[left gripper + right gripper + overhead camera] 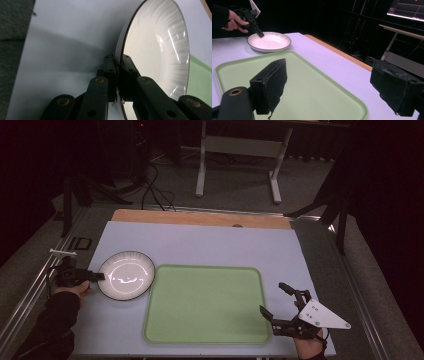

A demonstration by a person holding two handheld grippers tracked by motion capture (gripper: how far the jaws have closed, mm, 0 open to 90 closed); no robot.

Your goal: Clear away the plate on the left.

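- the left gripper (pixel 98 276) sits at the left side of the table, held in the person's left hand (pixel 72 289), with its jaws clamped on the near-left rim of the white plate (pixel 126 275).
- in the left gripper view the two black jaws pinch the plate (pixel 155 52) rim between them, one pad outside the rim and one inside the bowl of it.
- the plate has a thin dark edge and fine ribbed lines running up its inner wall; it rests on the pale blue mat (pixel 200 245), just beside the upper-left corner of the green tray (pixel 207 305). i cannot tell whether plate and tray touch.
- from the right gripper view the plate (pixel 269 41) lies beyond the far end of the tray (pixel 312 85), with the left gripper (pixel 259 34) tipped down onto its rim.
- the right gripper (pixel 275 300) hovers at the tray's lower-right corner, jaws wide apart with nothing between them, the grey three-cornered plate on top.
- in its own view the two padded jaws stand well apart over the tray's near corner.
- a strip of bare wooden tabletop (pixel 200 217) shows past the far edge of the mat.
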